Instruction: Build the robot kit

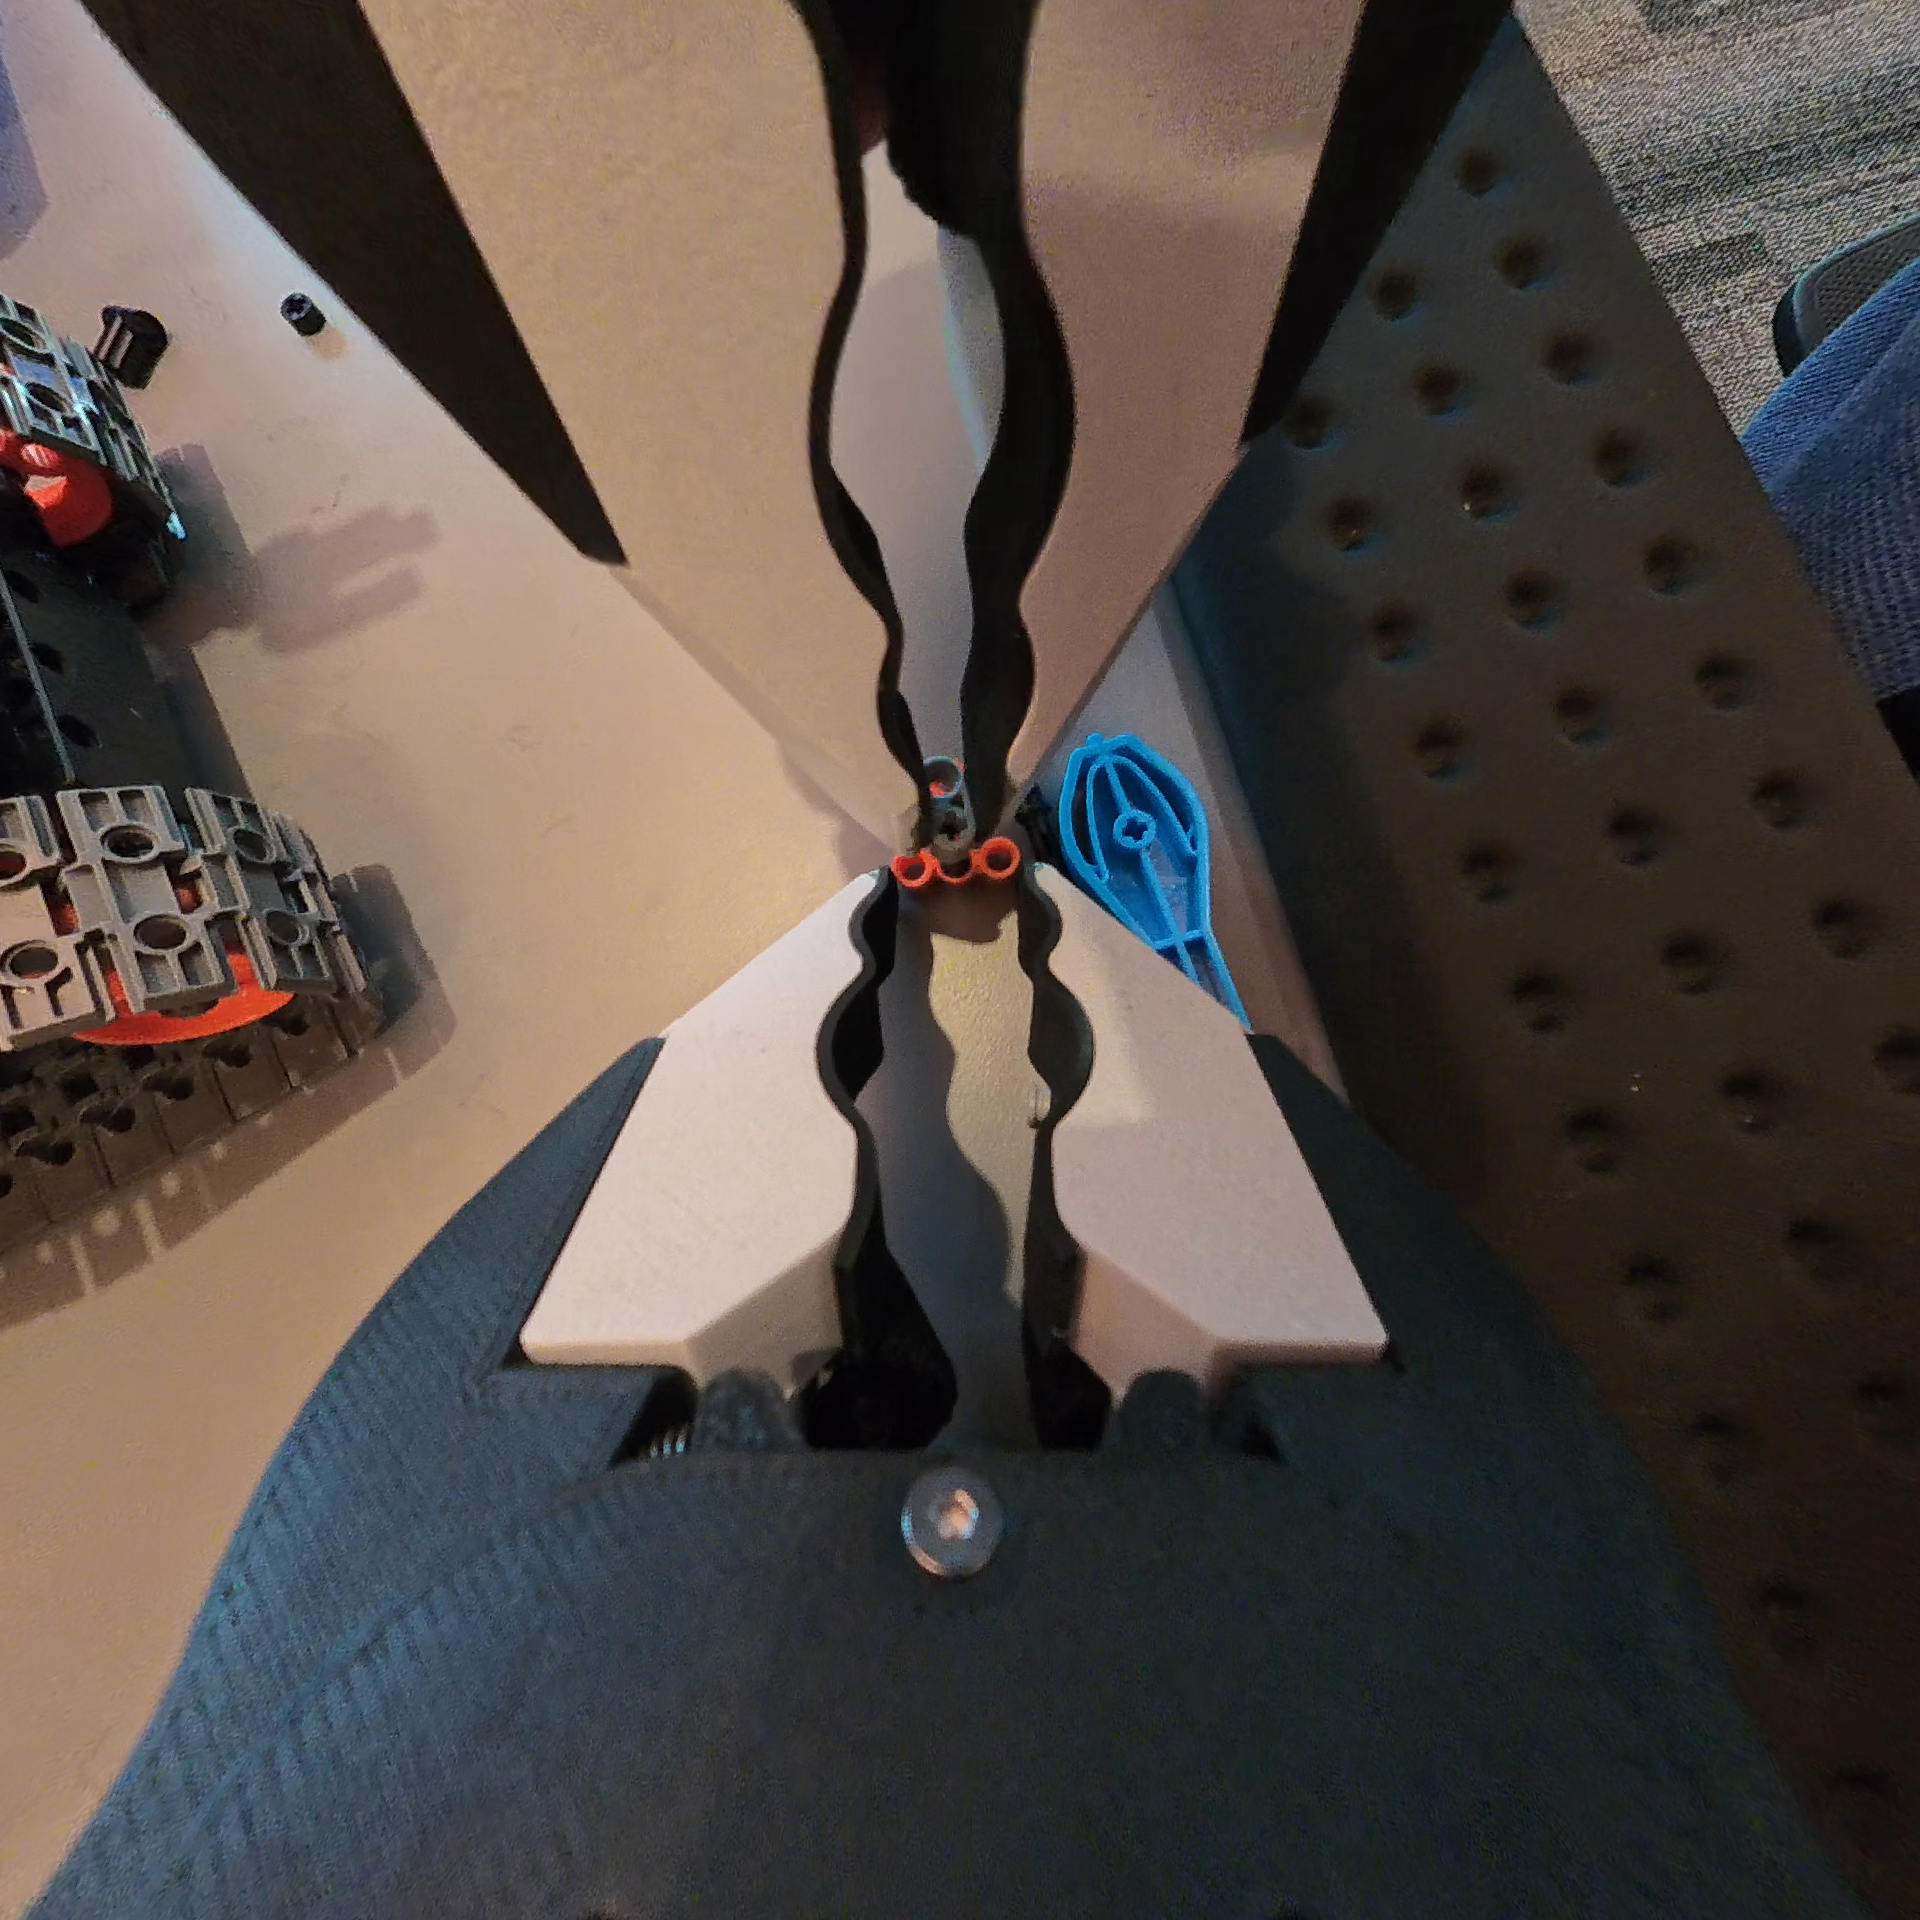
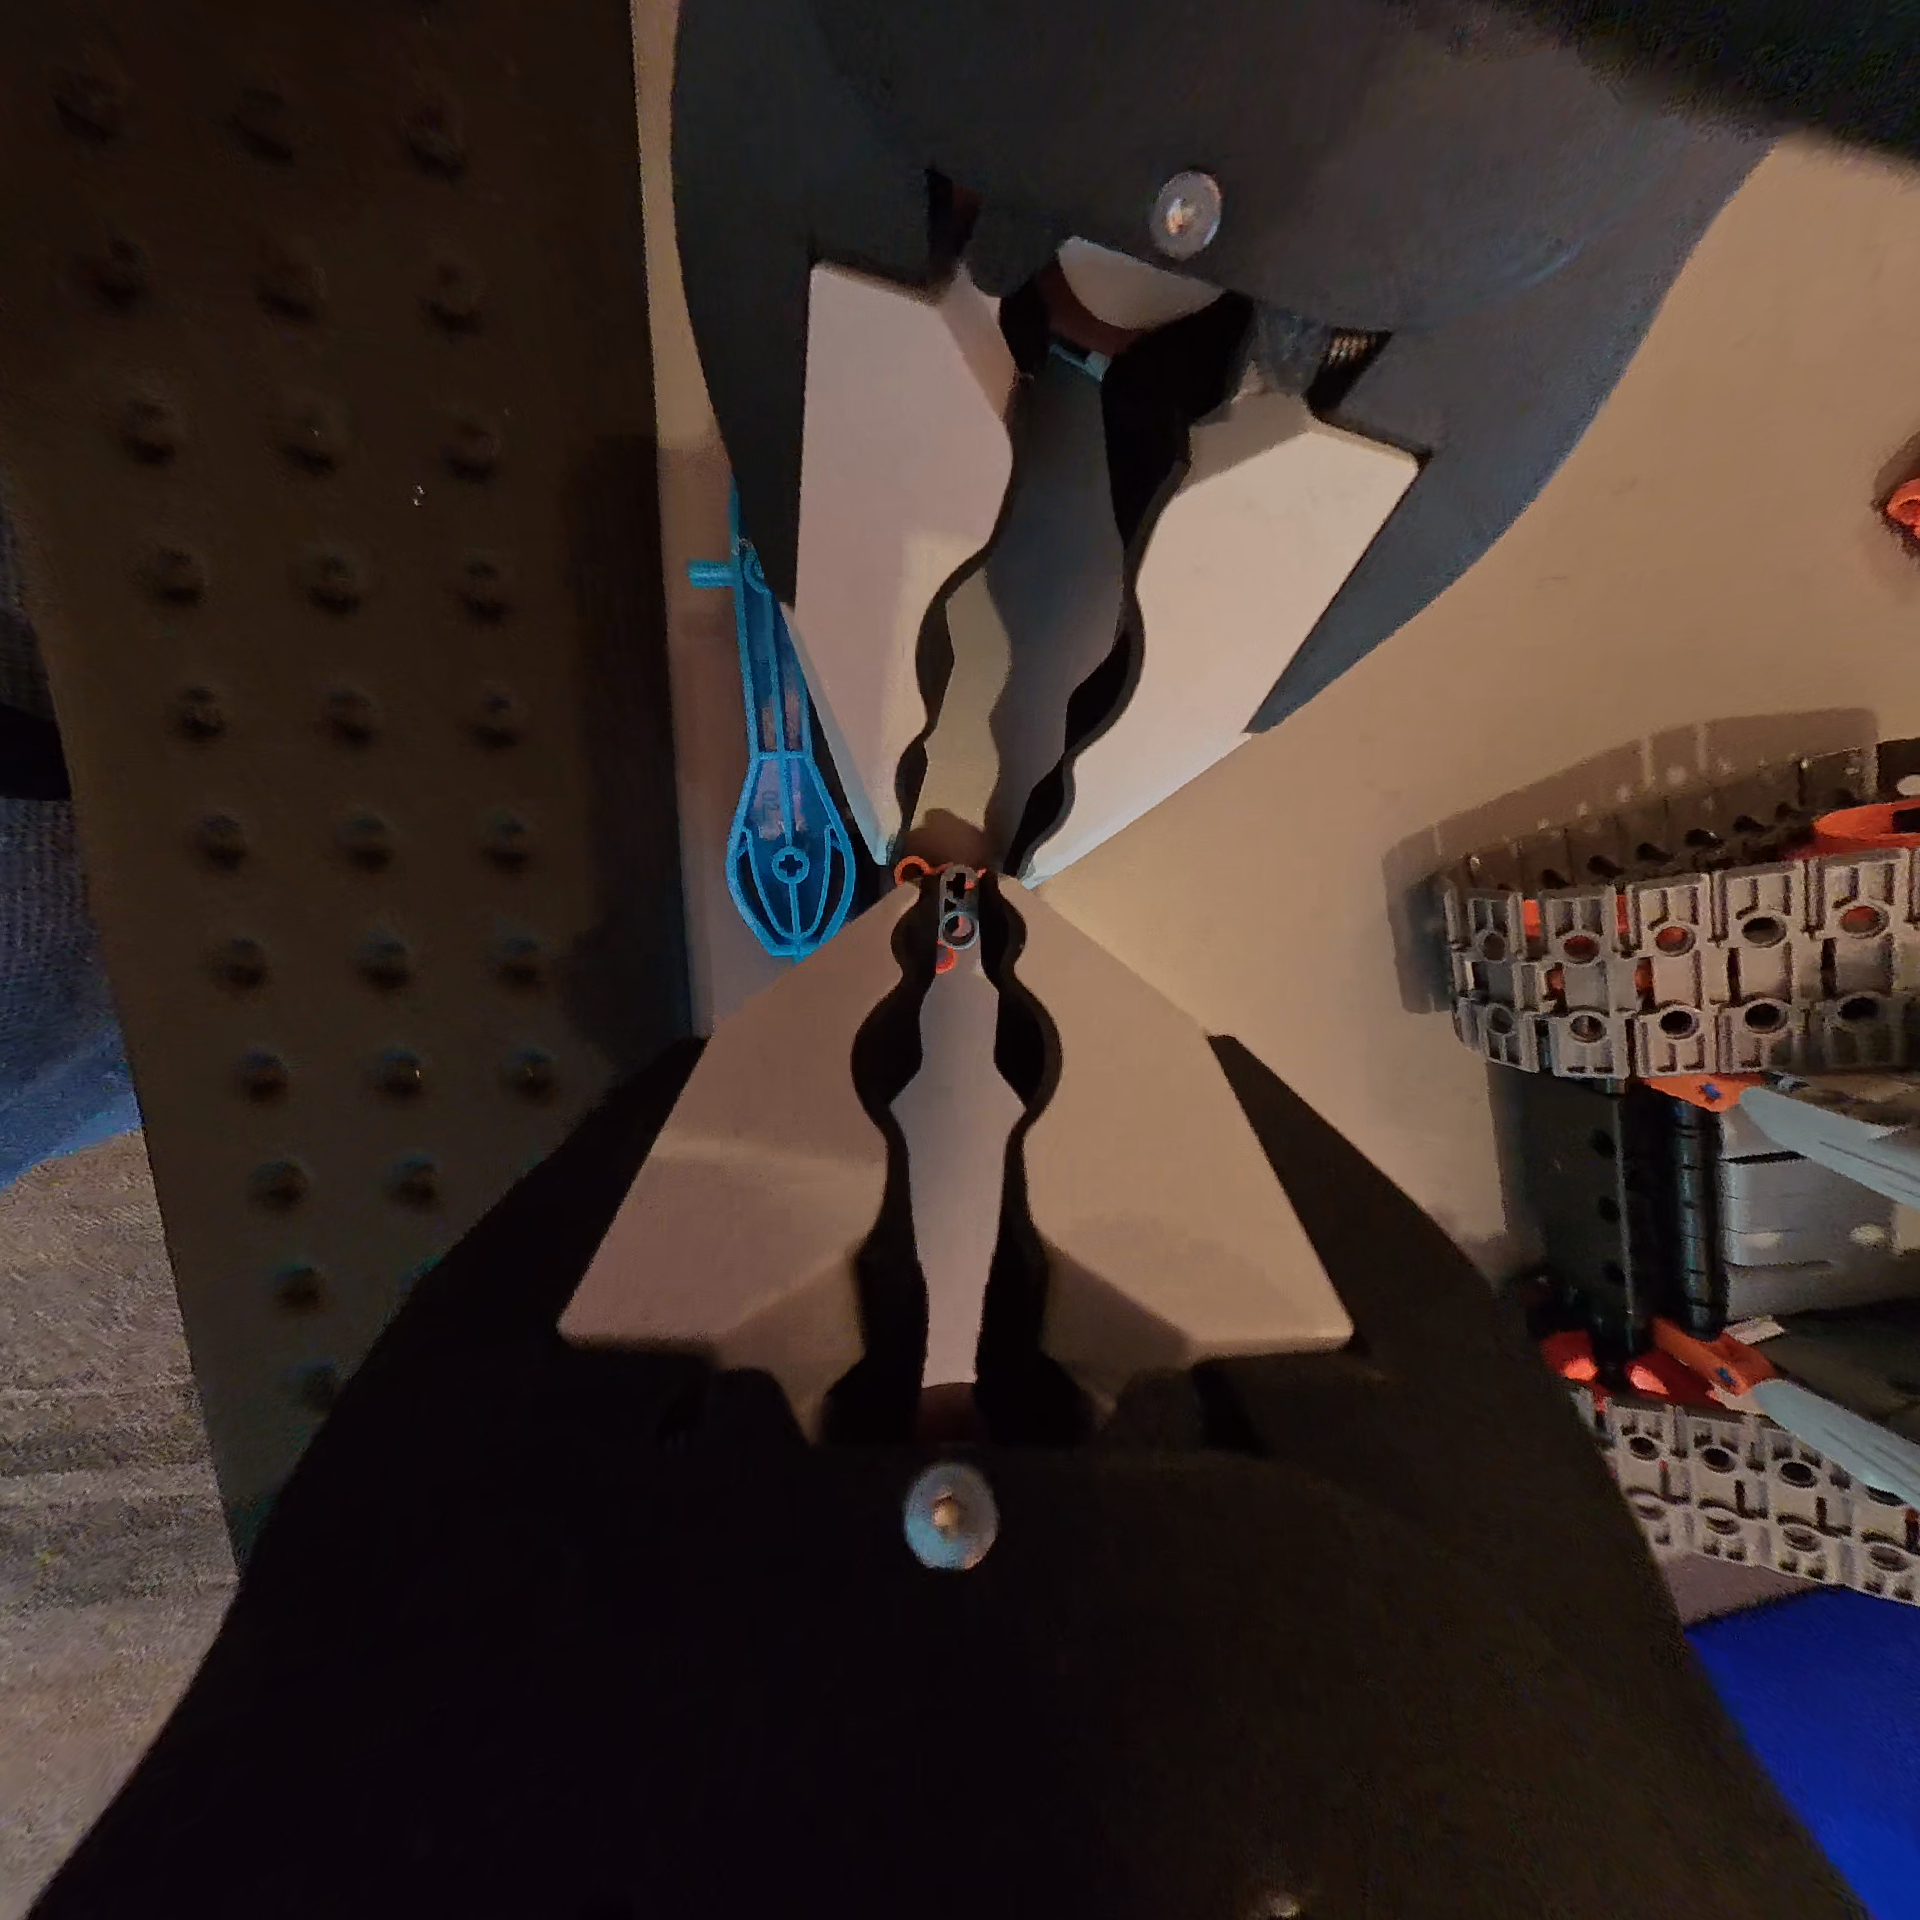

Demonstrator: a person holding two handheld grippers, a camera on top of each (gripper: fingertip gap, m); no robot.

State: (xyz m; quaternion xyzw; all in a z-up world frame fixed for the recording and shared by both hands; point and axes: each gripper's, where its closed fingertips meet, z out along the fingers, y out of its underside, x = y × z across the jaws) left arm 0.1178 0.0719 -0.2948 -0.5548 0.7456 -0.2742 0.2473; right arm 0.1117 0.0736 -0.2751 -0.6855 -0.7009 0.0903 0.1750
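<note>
My left gripper (image 1: 958, 883) is shut on a small orange three-hole beam (image 1: 956, 864), gripping it by its ends just above the pale table (image 1: 582, 790). My right gripper (image 2: 951, 920) faces it tip to tip and is shut on a small grey connector (image 2: 954, 914). The connector (image 1: 948, 795) touches the middle of the beam from the far side. In the right wrist view the orange beam (image 2: 914, 869) shows only partly behind the connector. A blue plastic tool (image 1: 1132, 842) lies flat right beside the fingertips and also shows in the right wrist view (image 2: 790, 883).
A grey, black and orange tracked model (image 1: 156, 914) stands on the table to my left and shows in the right wrist view (image 2: 1683, 977). Two small black pins (image 1: 130, 338) lie near it. A black perforated panel (image 1: 1558, 727) runs along the table edge, with carpet (image 1: 1714, 156) beyond. The tips of both grippers are at nearly the same place.
</note>
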